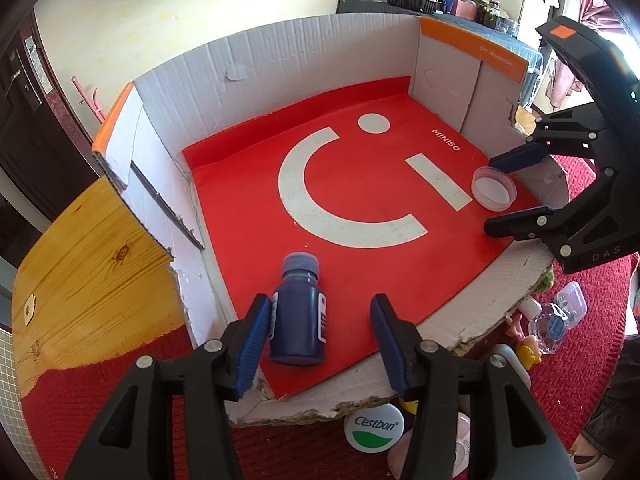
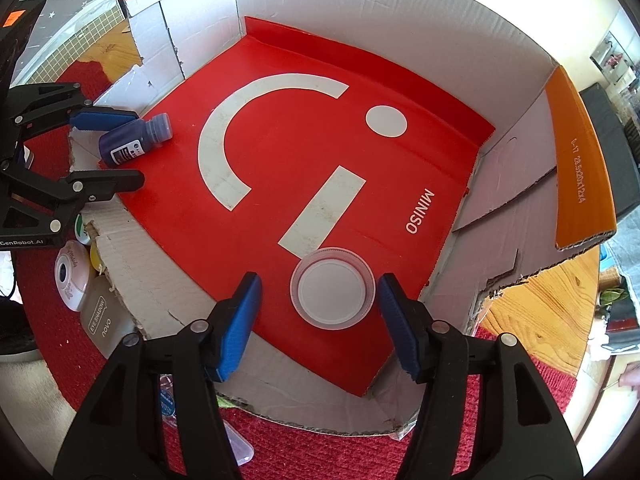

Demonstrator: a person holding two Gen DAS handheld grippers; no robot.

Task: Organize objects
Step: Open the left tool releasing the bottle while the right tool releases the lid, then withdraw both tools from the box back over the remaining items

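Note:
A dark blue bottle (image 1: 298, 314) lies on its side on the red floor of the cardboard box (image 1: 248, 60). My left gripper (image 1: 320, 336) is open around it, with the bottle resting against the left pad and a gap on the right. A clear round lid-like dish (image 2: 333, 287) sits on the red floor near the box's other low edge. My right gripper (image 2: 318, 320) is open around it, its pads apart from the dish. The bottle (image 2: 134, 140) and left gripper (image 2: 110, 152) also show in the right wrist view, the dish (image 1: 494, 189) and right gripper (image 1: 508, 196) in the left.
The box stands on a red mat (image 1: 120, 372) over a wooden table (image 1: 80, 256). Small items lie outside the box's torn front edge: a Cestbon cap (image 1: 374, 428), a clear bottle (image 1: 554, 326), an eye shadow case (image 2: 100, 316), a pink round case (image 2: 72, 276).

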